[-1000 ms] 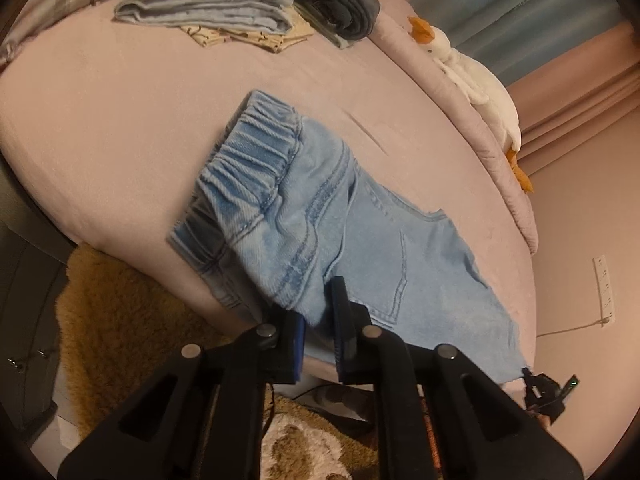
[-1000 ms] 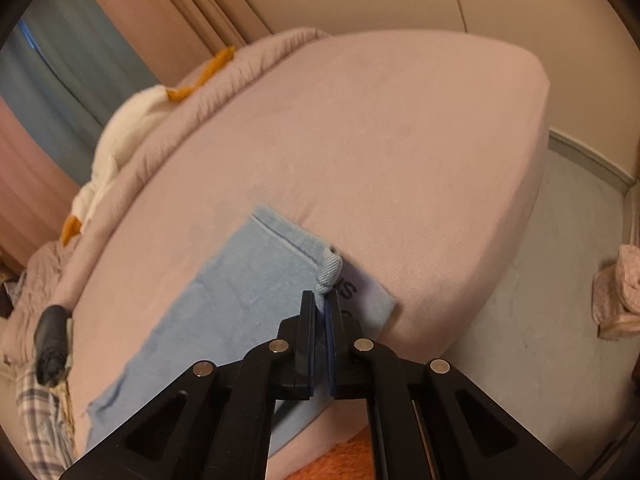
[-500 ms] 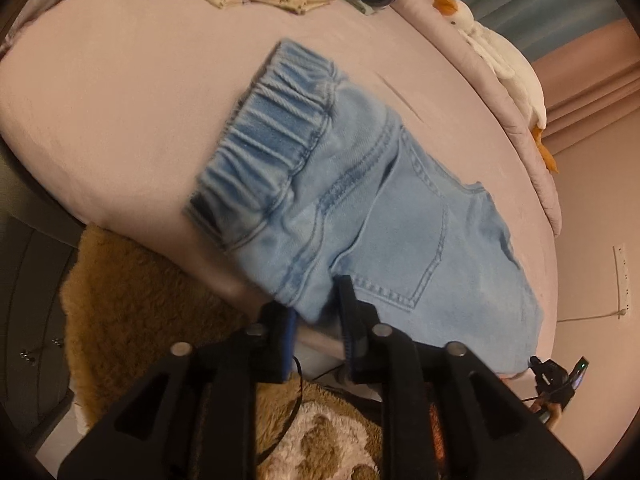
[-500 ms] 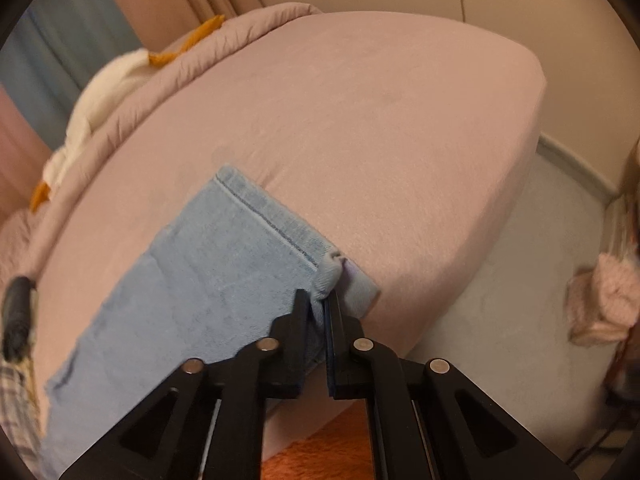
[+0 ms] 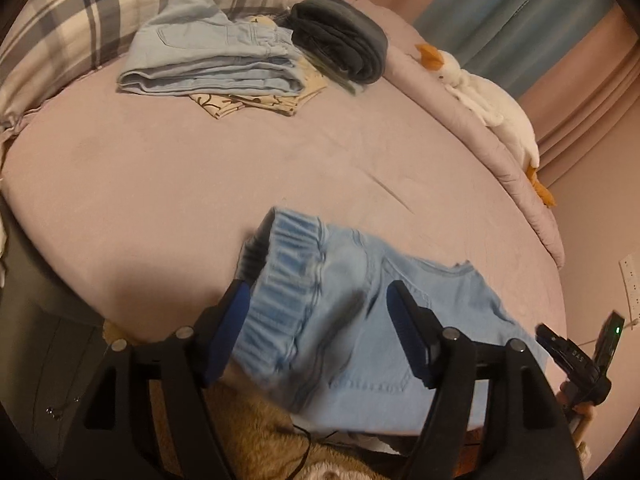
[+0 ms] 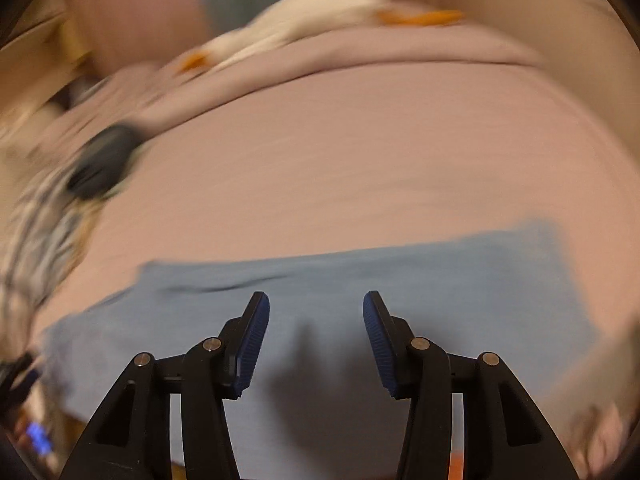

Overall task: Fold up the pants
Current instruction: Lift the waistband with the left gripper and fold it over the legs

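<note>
Both claws, our left gripper (image 5: pixel 320 322) and right gripper (image 6: pixel 316 340), are opening, gripping nothing, above the jeans (image 5: pixel 400 332) lying at the bed's (image 5: pixel 200 184) near edge; we are judging a half-fold comes next.

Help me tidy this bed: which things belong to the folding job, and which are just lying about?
Job: jeans; left hand-held gripper, right hand-held gripper, both opening, nothing pinched.

Lying about: folded stack; dark roll; toy goose; plaid pillow.
</note>
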The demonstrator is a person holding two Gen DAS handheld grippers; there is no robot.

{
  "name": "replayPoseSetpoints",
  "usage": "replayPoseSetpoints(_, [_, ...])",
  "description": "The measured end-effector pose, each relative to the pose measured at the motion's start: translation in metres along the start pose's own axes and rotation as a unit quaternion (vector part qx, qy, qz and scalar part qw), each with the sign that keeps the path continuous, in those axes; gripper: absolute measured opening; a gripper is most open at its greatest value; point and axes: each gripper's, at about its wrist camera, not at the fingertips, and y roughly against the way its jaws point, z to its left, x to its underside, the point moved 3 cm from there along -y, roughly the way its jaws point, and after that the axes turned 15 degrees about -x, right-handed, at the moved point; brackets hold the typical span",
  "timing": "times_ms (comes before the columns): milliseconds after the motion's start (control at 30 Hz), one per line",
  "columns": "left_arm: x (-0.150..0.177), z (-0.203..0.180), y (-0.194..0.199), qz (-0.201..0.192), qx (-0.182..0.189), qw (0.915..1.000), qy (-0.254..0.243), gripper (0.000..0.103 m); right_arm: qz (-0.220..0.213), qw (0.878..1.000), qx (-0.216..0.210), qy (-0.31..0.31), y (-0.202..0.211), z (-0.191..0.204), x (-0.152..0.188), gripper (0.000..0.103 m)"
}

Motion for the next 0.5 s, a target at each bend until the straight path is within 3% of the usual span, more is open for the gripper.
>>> replayPoseSetpoints(67, [-0.005, 0.000, -0.013, 0.013, -0.004, 0.9999, 0.002, 0.069, 0.031, 0.999, -0.022, 0.030, -0.031, 0.029, -0.008, 0.048])
replayPoseSetpoints(167, [-0.004, 0.000, -0.029, 0.035, 0.019, 0.9992, -0.004, 0.052, 0.062, 0.995, -0.038, 0.070, -0.074, 0.066, -0.022, 0.048])
replayPoseSetpoints(300, [0.002, 0.005, -0.028, 0.044, 0.017, 0.9989, -0.002, 0.038, 0.124, 0.987, -0.076, 0.068, -0.126, 0.090, -0.024, 0.048])
replayPoseSetpoints(500, [0.017, 0.011, -0.028, 0.042, -0.013, 0.9989, -0.019, 0.036, 0.180, 0.978, -0.070, 0.085, -0.154, 0.095, -0.007, 0.048])
